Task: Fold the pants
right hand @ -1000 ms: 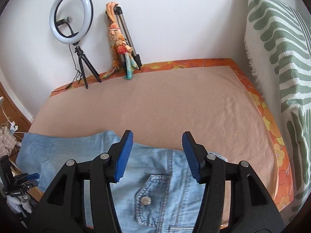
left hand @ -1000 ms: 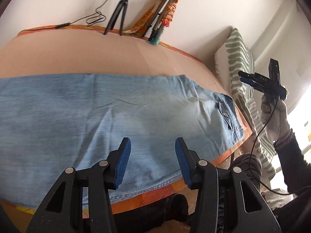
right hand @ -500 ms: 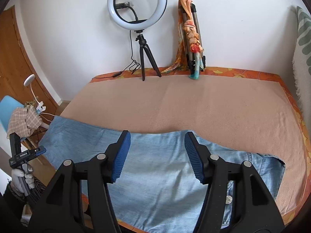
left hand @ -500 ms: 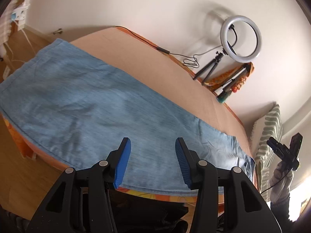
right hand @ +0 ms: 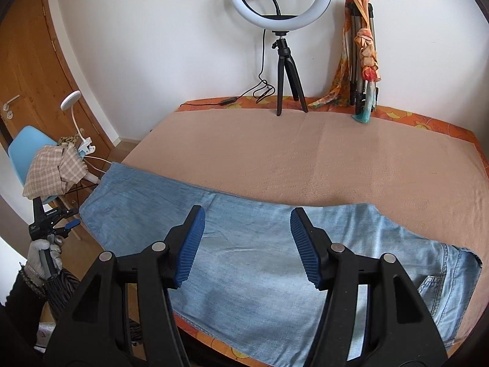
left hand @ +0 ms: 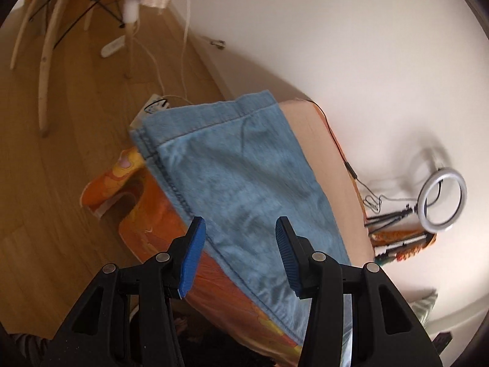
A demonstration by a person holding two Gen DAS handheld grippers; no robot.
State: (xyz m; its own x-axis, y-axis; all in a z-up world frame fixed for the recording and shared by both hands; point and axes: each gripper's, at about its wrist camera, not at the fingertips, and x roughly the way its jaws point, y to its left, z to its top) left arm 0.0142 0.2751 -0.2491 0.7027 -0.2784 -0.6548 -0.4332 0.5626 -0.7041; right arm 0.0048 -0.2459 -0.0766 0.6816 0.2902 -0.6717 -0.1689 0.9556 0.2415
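Observation:
Light blue denim pants (right hand: 244,244) lie flat along the near edge of the bed, legs together, hems to the left, waist with a pocket at the right. In the left wrist view the hem end of the pants (left hand: 244,171) hangs at the bed's corner. My left gripper (left hand: 238,244) is open and empty above the leg near the hem; it also shows at the far left of the right wrist view (right hand: 53,217). My right gripper (right hand: 247,238) is open and empty above the middle of the pants.
The bed has a tan cover (right hand: 305,159) over an orange flowered sheet (left hand: 159,214). A ring light on a tripod (right hand: 279,30) and a folded tripod with a scarf (right hand: 363,52) stand at the wall. A blue chair with cloth (right hand: 45,165) stands left on the wooden floor.
My left gripper has swung left along the pants to the hem end at the bed's corner. My right gripper has turned left from the waist to over the middle. Both stay open.

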